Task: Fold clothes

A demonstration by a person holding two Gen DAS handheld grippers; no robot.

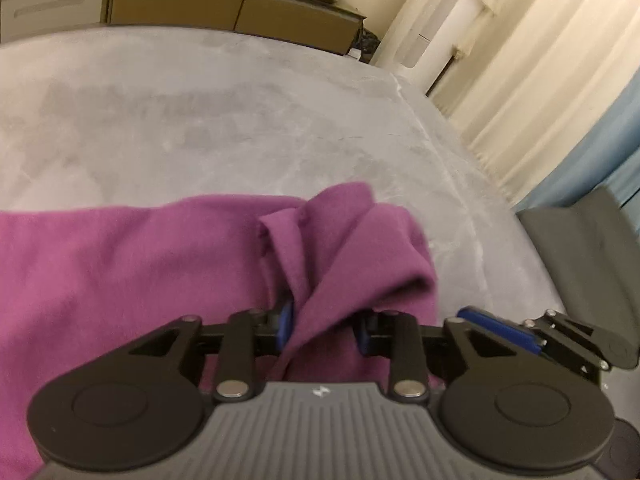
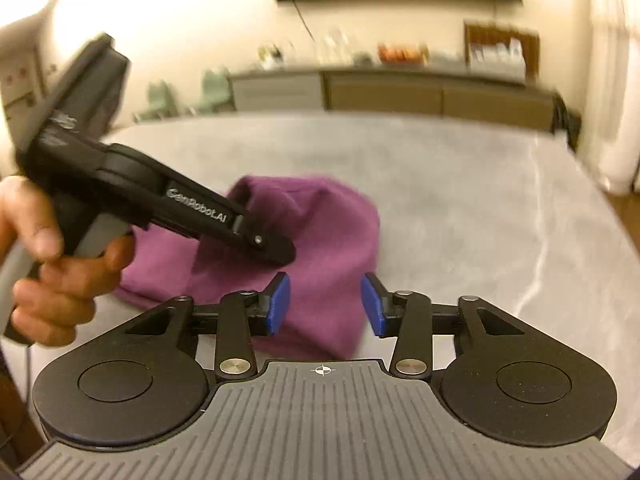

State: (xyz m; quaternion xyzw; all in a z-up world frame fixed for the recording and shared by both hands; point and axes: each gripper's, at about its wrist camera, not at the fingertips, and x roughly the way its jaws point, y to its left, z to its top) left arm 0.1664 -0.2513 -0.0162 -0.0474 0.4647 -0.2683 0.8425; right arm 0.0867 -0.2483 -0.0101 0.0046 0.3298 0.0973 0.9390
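The purple cloth [image 1: 120, 264] lies bunched on the grey bed [image 1: 200, 120]. The left gripper [image 1: 322, 328] has a fold between its spread fingers (not pinched). The right gripper [image 2: 324, 306] hangs spread, empty. Squeeze the edge, then pull flat.

Purple garment [image 1: 120, 280] runs past the frame edge left of the left gripper [image 1: 322, 330]; a raised fold between the jaws covers most of both blue pads, so pad contact cannot be told; in the right wrist view, items on the sideboard [image 2: 400, 88] beyond the jaws are blurred, unidentifiable; hand [image 2: 44, 264] cut off at the edge.
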